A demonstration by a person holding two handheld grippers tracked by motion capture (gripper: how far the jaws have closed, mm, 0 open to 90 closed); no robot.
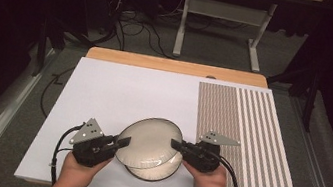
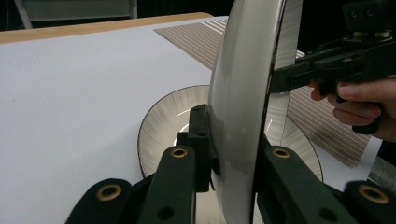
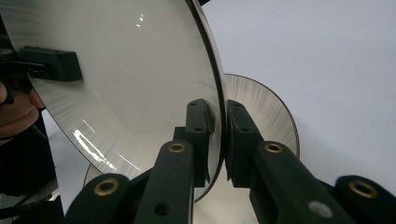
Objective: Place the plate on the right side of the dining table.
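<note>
A pale plate with a dark rim (image 1: 149, 141) hangs just above the white board, held from both sides. My left gripper (image 1: 124, 142) is shut on its left rim, and in the left gripper view the jaws clamp the plate's edge (image 2: 243, 93). My right gripper (image 1: 176, 144) is shut on the opposite rim, its jaws pinching the plate (image 3: 130, 70) in the right gripper view. A second, matching plate (image 1: 154, 175) lies flat on the board under the held one, partly covered by it; its streaked rim (image 2: 163, 126) shows behind the jaws.
The white board (image 1: 119, 91) covers a wooden table, with a brown-striped mat (image 1: 248, 137) on its right part. Beyond the far edge stand a metal frame and loose cables (image 1: 134, 27) on the floor. A rail runs along the left.
</note>
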